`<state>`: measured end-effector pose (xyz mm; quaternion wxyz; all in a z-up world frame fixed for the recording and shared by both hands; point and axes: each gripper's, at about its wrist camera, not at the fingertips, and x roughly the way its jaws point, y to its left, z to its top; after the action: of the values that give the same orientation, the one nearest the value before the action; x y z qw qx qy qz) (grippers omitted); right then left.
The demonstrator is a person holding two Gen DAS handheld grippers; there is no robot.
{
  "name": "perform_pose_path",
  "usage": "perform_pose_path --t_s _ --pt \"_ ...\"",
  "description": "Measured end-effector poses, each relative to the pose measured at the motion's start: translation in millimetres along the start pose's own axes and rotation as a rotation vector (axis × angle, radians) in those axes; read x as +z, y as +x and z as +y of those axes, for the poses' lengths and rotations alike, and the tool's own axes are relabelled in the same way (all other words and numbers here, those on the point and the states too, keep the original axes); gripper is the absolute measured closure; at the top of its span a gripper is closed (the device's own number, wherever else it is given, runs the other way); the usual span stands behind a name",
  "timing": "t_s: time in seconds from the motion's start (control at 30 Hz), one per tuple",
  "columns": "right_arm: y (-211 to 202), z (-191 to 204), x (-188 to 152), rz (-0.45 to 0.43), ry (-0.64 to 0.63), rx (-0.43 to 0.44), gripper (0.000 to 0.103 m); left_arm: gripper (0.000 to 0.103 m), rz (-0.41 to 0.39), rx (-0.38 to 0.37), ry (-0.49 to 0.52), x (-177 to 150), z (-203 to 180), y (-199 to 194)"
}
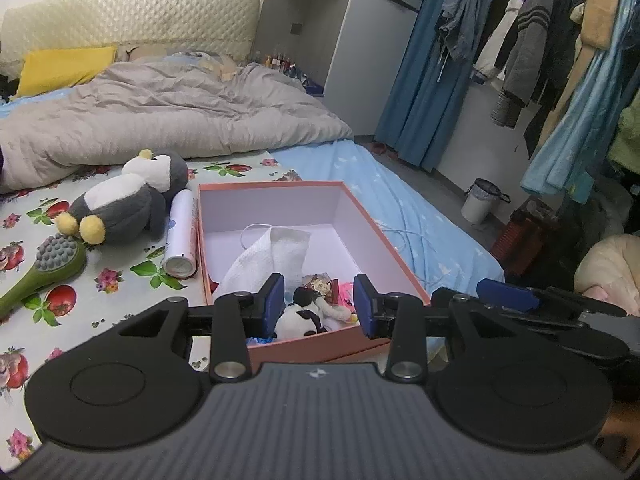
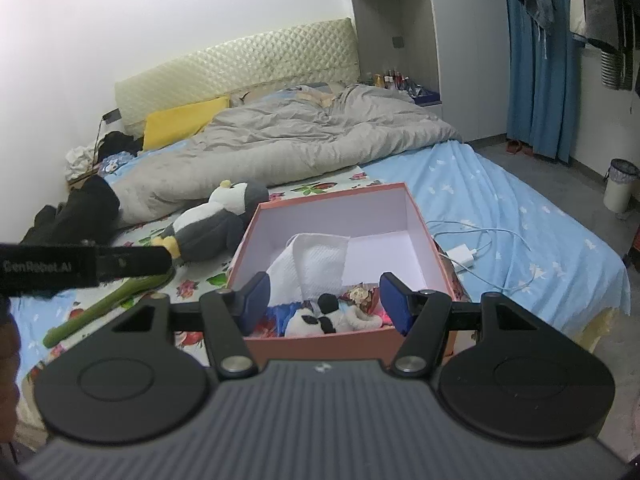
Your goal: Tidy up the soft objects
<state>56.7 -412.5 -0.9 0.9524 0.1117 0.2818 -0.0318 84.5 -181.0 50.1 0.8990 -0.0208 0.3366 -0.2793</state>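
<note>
One penguin plush [image 1: 128, 200] lies on its side on the bed's flowered sheet [image 1: 120, 276], in the left middle of the left wrist view, just left of the pink box [image 1: 332, 340]. Its long axis runs from lower left to upper right, two yellow feet toward the lower left, head and yellow beak toward the upper right. A white spray can [image 1: 182, 236] lies between penguin and box wall, lengthwise along the wall. One green massage brush [image 1: 44, 272] lies at the left edge, head near the feet. Inside the box sit one white cloth [image 1: 272, 256], one small black-and-white plush [image 1: 298, 316] at the near wall, and some small colourful items. A grey duvet [image 1: 160, 116] fills the upper left. Left gripper [image 1: 320, 300] and right gripper [image 2: 324, 300] both hover over the box's near end, fingers spread apart and empty
</note>
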Motion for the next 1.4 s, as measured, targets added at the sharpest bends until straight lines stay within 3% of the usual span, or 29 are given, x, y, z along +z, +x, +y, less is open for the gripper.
perform_pose_path --t_s 0.63,1.4 --pt "-20 3 -30 -0.025 -0.051 -0.018 0.040 0.059 -0.006 0.012 -0.032 -54 12 -16" --pt "-26 -3 -34 -0.033 -0.031 -0.008 0.040 0.059 -0.008 0.043 -0.054 -55 17 -19"
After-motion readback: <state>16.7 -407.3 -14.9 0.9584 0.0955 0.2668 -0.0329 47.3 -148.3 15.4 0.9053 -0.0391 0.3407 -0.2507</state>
